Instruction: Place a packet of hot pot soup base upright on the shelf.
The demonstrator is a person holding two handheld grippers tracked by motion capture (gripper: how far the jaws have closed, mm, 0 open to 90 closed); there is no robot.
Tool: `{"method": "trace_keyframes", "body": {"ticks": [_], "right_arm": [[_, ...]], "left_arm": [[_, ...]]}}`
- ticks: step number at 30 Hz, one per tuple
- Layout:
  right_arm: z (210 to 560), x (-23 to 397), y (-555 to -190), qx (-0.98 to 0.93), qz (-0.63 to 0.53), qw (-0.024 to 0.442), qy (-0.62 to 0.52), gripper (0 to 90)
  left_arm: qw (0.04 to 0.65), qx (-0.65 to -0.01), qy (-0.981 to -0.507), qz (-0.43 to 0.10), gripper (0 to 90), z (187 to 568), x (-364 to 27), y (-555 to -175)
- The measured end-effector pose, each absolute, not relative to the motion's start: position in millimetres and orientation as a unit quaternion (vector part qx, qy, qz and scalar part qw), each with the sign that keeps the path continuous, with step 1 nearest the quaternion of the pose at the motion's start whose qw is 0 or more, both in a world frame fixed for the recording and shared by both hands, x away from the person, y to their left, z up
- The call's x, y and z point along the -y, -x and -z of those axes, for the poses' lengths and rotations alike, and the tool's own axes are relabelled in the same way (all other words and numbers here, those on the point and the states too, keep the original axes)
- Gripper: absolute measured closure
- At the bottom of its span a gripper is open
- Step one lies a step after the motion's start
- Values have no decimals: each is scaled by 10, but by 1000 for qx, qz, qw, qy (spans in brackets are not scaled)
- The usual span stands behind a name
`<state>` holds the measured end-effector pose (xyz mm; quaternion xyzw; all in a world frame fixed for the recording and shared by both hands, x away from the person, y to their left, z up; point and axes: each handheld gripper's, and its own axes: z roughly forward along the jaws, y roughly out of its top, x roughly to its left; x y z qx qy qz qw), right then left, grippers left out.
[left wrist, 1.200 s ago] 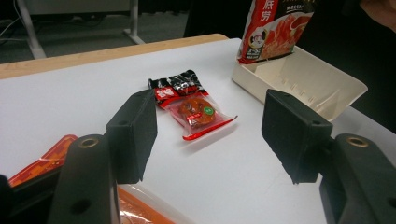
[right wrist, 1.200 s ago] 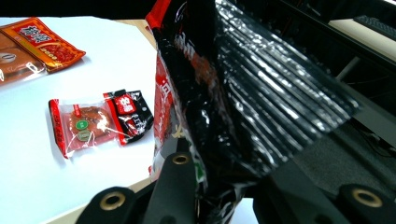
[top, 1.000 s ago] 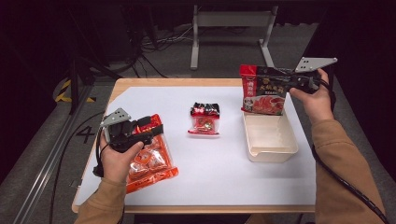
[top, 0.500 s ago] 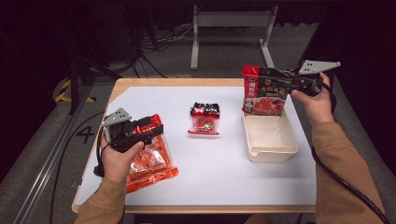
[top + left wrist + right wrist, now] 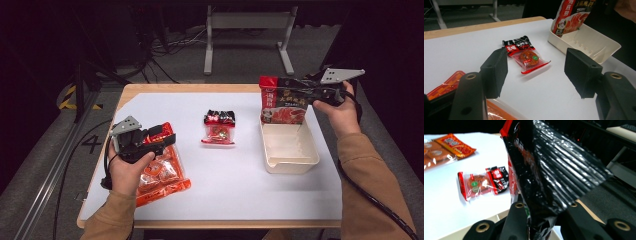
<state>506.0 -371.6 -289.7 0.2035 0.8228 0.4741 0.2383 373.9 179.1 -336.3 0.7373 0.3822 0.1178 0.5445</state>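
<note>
We see the red-and-black pouch held upright over the far end of the cream tray near the table's right edge, pinched by our right gripper. Our left gripper, jaws spread, hovers above the orange packet near the left edge. A small snack packet lies mid-table.

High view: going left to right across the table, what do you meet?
Left claw over an orange packet → small snack pack → white tray → right claw gripping a red-and-black bag.
</note>
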Motion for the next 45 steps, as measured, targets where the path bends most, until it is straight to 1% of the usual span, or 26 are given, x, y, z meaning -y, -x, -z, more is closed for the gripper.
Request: {"method": "trace_keyframes", "body": {"ticks": [4,10,16,25,28,29,30,32,36,39,41,45], "right_arm": [[3042,3674,-5082,-836,-451,232,-207,802],[3214,3775,-5067,-817,-472,234,-234,797],[3282,3844,-5029,-814,-467,235,-255,795],[3287,3842,-5030,-810,-463,234,-273,783],[3274,3829,-5024,-810,-459,236,-280,740],[3269,3823,-5020,-808,-460,234,-283,705],[3269,3823,-5020,-808,-460,234,-283,705],[3257,3812,-4999,-797,-465,240,-303,549],[3216,3819,-4959,-767,-499,239,-325,349],[3137,3836,-4920,-761,-502,251,-326,320],[3072,3847,-4889,-761,-498,263,-323,316],[2976,3851,-4835,-756,-506,271,-316,307]], "left_arm": [[545,-382,-737,-118,366,3361,-1796,-3737],[544,-384,-737,-117,366,3384,-1796,-3755],[542,-383,-739,-116,365,3388,-1777,-3757],[543,-385,-738,-114,364,3396,-1799,-3760],[541,-385,-740,-109,362,3403,-1796,-3762],[542,-385,-739,-109,362,3415,-1788,-3766],[542,-385,-739,-109,361,3415,-1788,-3766],[539,-384,-742,-106,361,3437,-1788,-3772],[540,-384,-741,-111,365,3447,-1788,-3757],[537,-380,-745,-107,363,3454,-1771,-3756],[535,-379,-748,-104,361,3467,-1762,-3766],[533,-379,-750,-102,361,3483,-1762,-3786]]}}
